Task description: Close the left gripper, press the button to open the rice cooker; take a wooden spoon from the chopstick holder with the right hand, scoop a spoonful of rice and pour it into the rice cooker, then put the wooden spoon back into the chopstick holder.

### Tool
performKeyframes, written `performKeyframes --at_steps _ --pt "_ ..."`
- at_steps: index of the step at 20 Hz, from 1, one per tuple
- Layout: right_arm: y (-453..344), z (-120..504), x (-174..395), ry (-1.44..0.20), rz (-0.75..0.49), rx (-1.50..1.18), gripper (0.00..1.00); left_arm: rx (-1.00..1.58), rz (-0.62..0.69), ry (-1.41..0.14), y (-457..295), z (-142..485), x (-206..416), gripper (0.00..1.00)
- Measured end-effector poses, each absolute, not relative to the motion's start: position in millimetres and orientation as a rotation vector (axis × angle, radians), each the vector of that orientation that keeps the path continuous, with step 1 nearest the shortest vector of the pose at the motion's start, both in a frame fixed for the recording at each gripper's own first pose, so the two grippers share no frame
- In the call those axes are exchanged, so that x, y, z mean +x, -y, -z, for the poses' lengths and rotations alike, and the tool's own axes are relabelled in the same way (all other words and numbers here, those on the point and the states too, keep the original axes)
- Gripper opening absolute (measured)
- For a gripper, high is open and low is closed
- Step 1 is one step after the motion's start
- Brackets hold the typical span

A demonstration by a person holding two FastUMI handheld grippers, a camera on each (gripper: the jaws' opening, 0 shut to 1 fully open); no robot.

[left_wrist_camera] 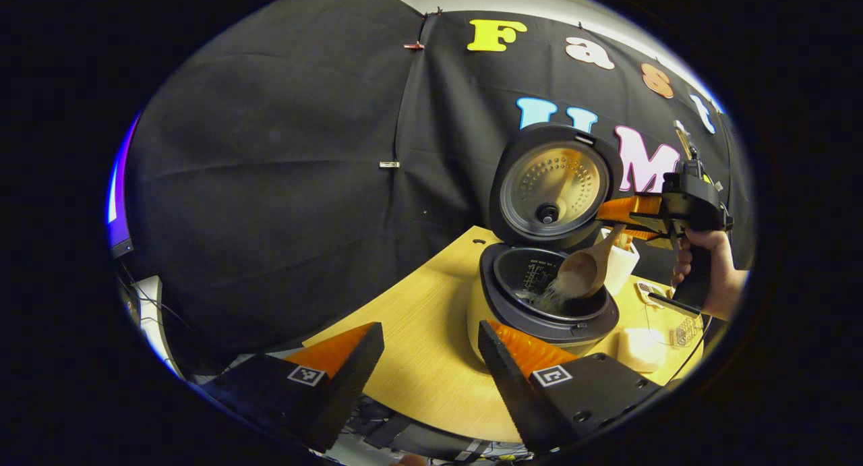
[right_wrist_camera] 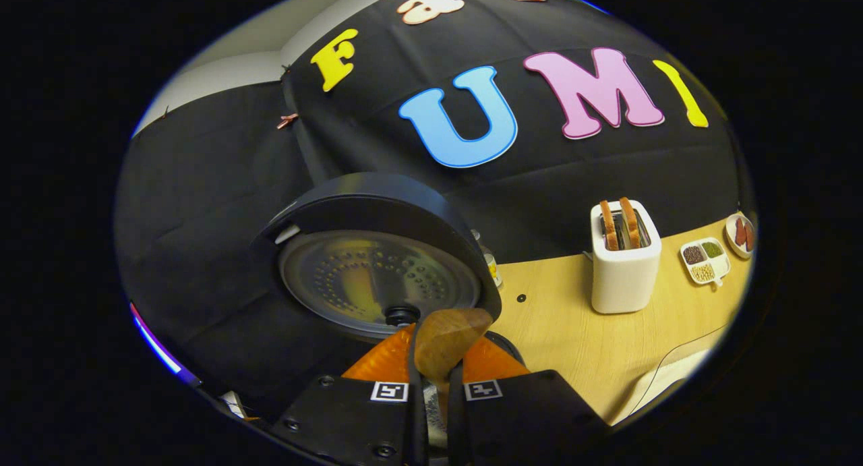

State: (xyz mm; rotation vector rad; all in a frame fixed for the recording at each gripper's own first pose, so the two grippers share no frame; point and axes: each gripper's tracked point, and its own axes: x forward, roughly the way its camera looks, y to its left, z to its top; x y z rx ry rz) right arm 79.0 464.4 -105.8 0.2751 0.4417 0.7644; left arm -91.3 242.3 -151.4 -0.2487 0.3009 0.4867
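Wooden spoon (left_wrist_camera: 585, 270): we see it tilted bowl-down over the open pot, white rice (left_wrist_camera: 549, 296) spilling off its lip into the inner pot; in the right gripper view its handle end (right_wrist_camera: 446, 341) rises between the two fingers.
Right gripper (right_wrist_camera: 435, 378): clamped on the spoon handle, both fingers pressing its sides. From the left gripper view we see this tool (left_wrist_camera: 664, 216) held by a hand (left_wrist_camera: 708, 270) to the right of the cooker, above the table.
Left gripper (left_wrist_camera: 431, 358): fingers spread wide apart with nothing between them, hovering in front of the cooker near the table's front edge.
Rice cooker (left_wrist_camera: 539, 311): stands on the table with its lid (left_wrist_camera: 553, 186) swung fully up and back, the perforated metal inner plate facing us (the spoon's reflection shows on it in both views).
Table (left_wrist_camera: 418, 331): light wood, bare in front of the cooker.
White cup-like holder (left_wrist_camera: 623, 264): just behind the spoon; we cannot tell what it holds.
Toaster (right_wrist_camera: 623, 260): white, two slices upright in its slots, well to the right of the cooker.
Divided dish (right_wrist_camera: 704, 260): beside the toaster, small heaps of grains in its compartments.
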Motion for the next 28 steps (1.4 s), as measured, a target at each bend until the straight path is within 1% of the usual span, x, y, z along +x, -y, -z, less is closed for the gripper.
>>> performKeyframes --at_steps 4,8,15,19,21,24,28 --pt "-472 112 76 -0.421 -0.81 0.204 0.15 -0.227 -0.483 -0.296 -242 148 -87 0.96" --pt "-482 109 70 -0.361 -0.87 0.089 0.15 -0.218 -0.484 -0.299 -246 150 -84 0.96" --pt "-511 101 41 -0.207 -1.058 -0.151 0.16 -0.229 -0.494 -0.308 -249 154 -85 0.96" --pt "-520 116 24 -0.191 -1.124 -0.236 0.16 -0.222 -0.496 -0.299 -249 151 -83 0.96" --pt "-520 116 20 -0.208 -1.126 -0.226 0.16 -0.21 -0.494 -0.292 -248 148 -83 0.96" --pt "-514 99 26 -0.254 -1.09 -0.094 0.16 -0.19 -0.481 -0.28 -243 143 -79 0.96" --pt "-482 62 58 -0.293 -0.965 0.134 0.15 -0.175 -0.442 -0.262 -226 132 -69 0.96"
